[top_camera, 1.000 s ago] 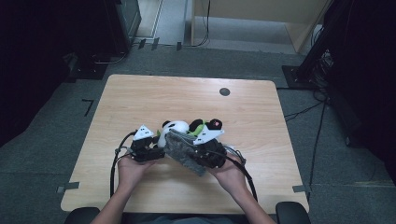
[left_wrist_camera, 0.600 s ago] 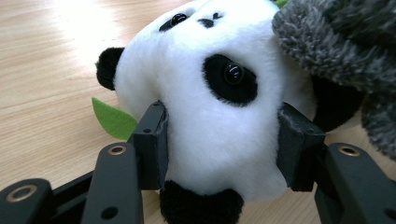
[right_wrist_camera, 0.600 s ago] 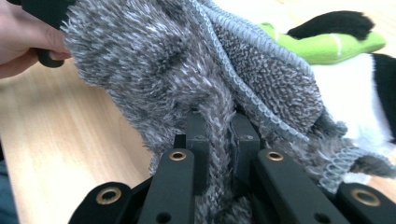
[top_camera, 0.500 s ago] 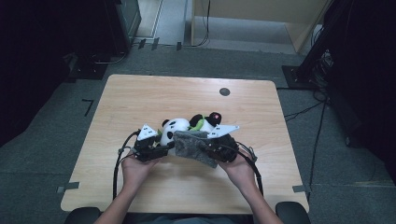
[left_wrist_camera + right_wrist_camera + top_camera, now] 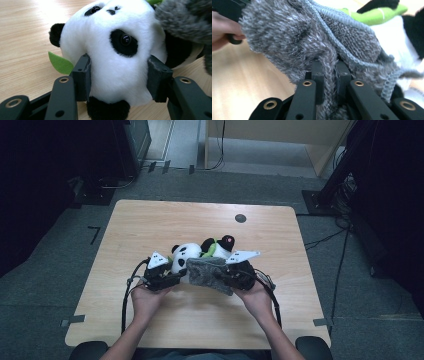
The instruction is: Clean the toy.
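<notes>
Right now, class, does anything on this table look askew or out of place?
Yes. The panda toy lies tipped on its side on the table, its head squeezed between the left gripper. A grey knitted cloth, pinched and bunched in the right gripper, is draped crookedly against the toy.

plush panda (image 5: 186, 255): 1 | grey cloth (image 5: 205, 272): 1 | table (image 5: 150, 222): 1

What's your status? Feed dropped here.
Left hand-held gripper clamped on panda plush. Right hand-held gripper pinching grey knit cloth beside it. Nothing in the way.
</notes>
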`<control>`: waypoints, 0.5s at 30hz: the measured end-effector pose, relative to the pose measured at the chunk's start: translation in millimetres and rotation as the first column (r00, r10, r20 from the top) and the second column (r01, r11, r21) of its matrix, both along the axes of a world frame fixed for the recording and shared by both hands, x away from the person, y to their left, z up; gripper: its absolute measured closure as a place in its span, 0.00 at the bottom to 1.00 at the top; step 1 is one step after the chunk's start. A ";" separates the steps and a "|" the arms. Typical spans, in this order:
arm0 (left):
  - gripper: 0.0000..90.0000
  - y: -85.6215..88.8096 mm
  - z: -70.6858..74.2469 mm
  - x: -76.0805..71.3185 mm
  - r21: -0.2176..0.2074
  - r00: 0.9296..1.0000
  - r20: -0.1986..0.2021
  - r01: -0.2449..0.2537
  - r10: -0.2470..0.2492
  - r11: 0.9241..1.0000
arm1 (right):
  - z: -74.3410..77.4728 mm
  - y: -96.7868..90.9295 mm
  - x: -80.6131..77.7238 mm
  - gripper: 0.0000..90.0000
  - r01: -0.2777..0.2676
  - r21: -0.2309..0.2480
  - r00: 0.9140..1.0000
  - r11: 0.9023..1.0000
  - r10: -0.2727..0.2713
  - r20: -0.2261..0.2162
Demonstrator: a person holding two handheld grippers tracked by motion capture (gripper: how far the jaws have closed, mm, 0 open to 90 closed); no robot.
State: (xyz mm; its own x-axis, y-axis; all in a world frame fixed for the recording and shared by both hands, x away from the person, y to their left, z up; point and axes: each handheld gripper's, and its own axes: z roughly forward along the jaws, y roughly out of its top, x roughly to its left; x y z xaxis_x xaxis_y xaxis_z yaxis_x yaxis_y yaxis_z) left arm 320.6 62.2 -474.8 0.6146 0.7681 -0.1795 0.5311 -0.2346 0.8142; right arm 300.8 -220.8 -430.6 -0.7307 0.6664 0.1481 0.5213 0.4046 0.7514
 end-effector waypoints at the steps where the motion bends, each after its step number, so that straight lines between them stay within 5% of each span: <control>1: 0.51 0.4 -0.1 0.1 0.000 1.000 0.000 0.003 -0.003 1.000 | 0.3 -2.9 -0.9 0.92 0.001 0.013 1.000 1.000 0.000 -0.012; 15: 0.50 0.4 -1.5 -0.1 -0.007 1.000 -0.008 0.018 -0.018 1.000 | 4.2 -26.2 -24.1 0.92 0.007 -0.015 0.999 1.000 -0.008 -0.053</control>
State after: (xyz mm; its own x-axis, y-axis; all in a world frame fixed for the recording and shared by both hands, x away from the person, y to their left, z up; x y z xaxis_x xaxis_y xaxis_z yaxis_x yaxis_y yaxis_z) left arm 320.5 62.6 -476.2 0.6272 0.7553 -0.1901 0.5332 -0.2384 0.8117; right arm 276.7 -247.1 -426.4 -0.7171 0.6744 0.1762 0.5631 0.4115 0.7167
